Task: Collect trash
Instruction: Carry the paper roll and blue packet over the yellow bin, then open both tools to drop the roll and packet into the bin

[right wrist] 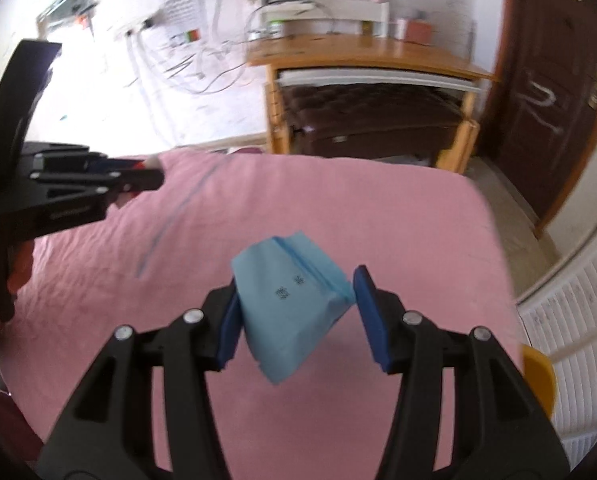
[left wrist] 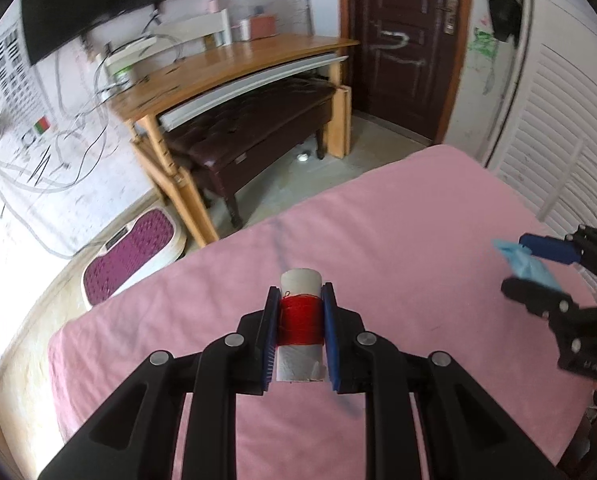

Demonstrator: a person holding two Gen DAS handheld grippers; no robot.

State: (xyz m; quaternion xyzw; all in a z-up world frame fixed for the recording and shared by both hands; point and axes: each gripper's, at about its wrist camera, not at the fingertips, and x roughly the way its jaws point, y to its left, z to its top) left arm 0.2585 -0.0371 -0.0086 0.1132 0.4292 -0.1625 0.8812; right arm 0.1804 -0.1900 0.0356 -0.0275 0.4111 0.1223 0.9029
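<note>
My left gripper [left wrist: 300,300] is shut on a white cardboard spool wound with red thread [left wrist: 301,320], held upright above the pink bed [left wrist: 398,240]. My right gripper [right wrist: 296,292] is shut on a light blue tissue packet [right wrist: 290,304], its pads pressing the packet's two sides, above the bed [right wrist: 298,208]. In the left wrist view the right gripper [left wrist: 518,264] shows at the right edge with the blue packet [left wrist: 524,264] between its fingers. In the right wrist view the left gripper [right wrist: 154,174] shows at the left, a bit of the red spool at its tip.
A wooden desk [left wrist: 234,60] with a dark bench [left wrist: 258,128] under it stands beyond the bed's foot. A dark door [left wrist: 406,40] is at the back right. A purple and white foot platform [left wrist: 134,248] lies on the floor left. White louvred doors [left wrist: 546,128] run along the right.
</note>
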